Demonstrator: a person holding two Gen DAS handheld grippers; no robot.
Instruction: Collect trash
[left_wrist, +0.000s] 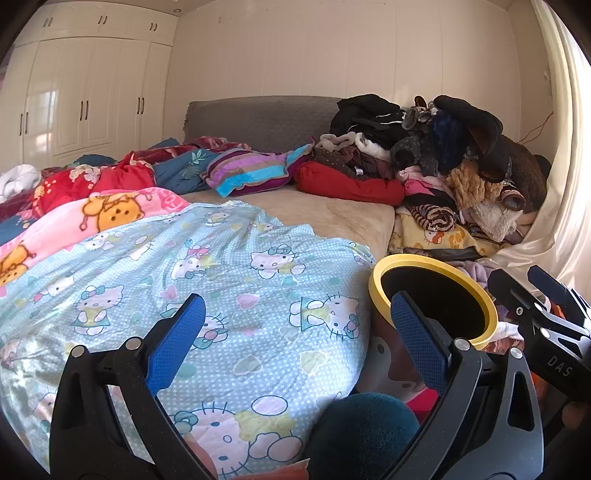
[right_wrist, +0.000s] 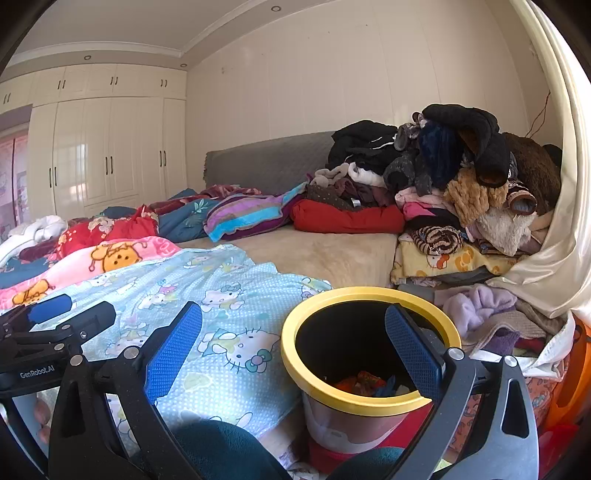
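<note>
A round bin with a yellow rim (right_wrist: 321, 384) stands beside the bed, also in the left wrist view (left_wrist: 376, 288). Inside it lies colourful trash (right_wrist: 364, 382), orange and blue. My right gripper (right_wrist: 293, 345) is open and empty, its right finger over the bin's mouth. My left gripper (left_wrist: 297, 339) is open and empty, above the blue Hello Kitty quilt (left_wrist: 221, 295), with the bin at its right finger. Each gripper shows in the other's view: the right gripper at the right edge (left_wrist: 546, 310), the left gripper at the left edge (right_wrist: 55, 325).
The bed (right_wrist: 325, 254) holds quilts, a striped pillow (right_wrist: 243, 216) and a tall heap of clothes (right_wrist: 461, 184) at the right. A white curtain (right_wrist: 561, 240) hangs at the far right. White wardrobes (right_wrist: 107, 147) stand at the back left.
</note>
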